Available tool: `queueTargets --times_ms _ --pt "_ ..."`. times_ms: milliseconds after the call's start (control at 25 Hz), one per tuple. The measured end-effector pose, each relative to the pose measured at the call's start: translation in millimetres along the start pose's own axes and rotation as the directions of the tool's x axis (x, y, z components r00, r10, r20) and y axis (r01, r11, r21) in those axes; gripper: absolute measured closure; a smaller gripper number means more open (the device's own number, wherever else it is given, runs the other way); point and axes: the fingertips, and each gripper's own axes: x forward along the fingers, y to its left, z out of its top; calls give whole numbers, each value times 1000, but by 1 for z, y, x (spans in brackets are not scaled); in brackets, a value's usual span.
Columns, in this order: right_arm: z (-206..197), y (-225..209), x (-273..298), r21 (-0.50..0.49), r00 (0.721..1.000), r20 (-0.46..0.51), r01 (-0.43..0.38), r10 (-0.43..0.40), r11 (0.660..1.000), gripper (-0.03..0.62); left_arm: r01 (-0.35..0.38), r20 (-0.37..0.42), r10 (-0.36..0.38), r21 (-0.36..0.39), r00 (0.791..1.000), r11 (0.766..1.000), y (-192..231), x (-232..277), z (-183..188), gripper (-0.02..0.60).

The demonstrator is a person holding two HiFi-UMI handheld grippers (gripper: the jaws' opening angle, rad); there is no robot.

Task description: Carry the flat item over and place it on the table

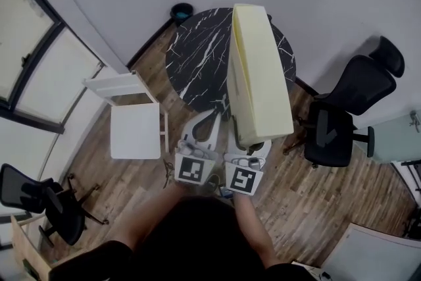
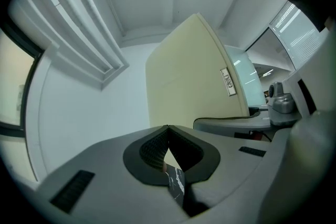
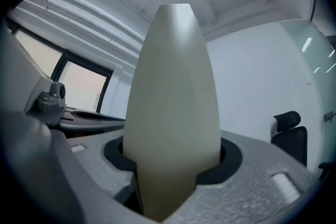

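Observation:
The flat item is a pale yellow cushion-like slab (image 1: pixel 260 76), standing on its long edge and reaching out over the round black marble table (image 1: pixel 197 62). My right gripper (image 1: pixel 248 140) is shut on its near end. In the right gripper view the slab (image 3: pixel 173 113) fills the gap between the jaws of the right gripper (image 3: pixel 170 165). My left gripper (image 1: pixel 209 118) hangs just left of the slab, shut and empty. In the left gripper view its jaws (image 2: pixel 168 136) meet, the slab (image 2: pixel 194 81) rises to the right, and a sliver of marble table (image 2: pixel 176 183) shows below.
A white chair (image 1: pixel 131 115) stands left of the table, and a black office chair (image 1: pixel 342 115) to its right. Another black chair (image 1: pixel 39 197) is at the lower left. A dark bin (image 1: pixel 181 10) sits by the far wall. Windows (image 1: pixel 26 43) line the left side.

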Motion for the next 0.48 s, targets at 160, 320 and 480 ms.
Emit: queueTargets --times_ms 160,320,480 --pt "-8 3 22 -6 1000 0 -18 18 1000 324 -14 -2 14 11 1000 1000 20 14 -6 581" --pt "-16 9 46 -7 1000 -18 -9 9 1000 324 5 3 -5 -10 1000 1000 41 29 -13 581" --pt "-24 23 80 -20 999 -44 -5 4 1000 324 40 9 -39 -26 999 999 70 49 -19 581"
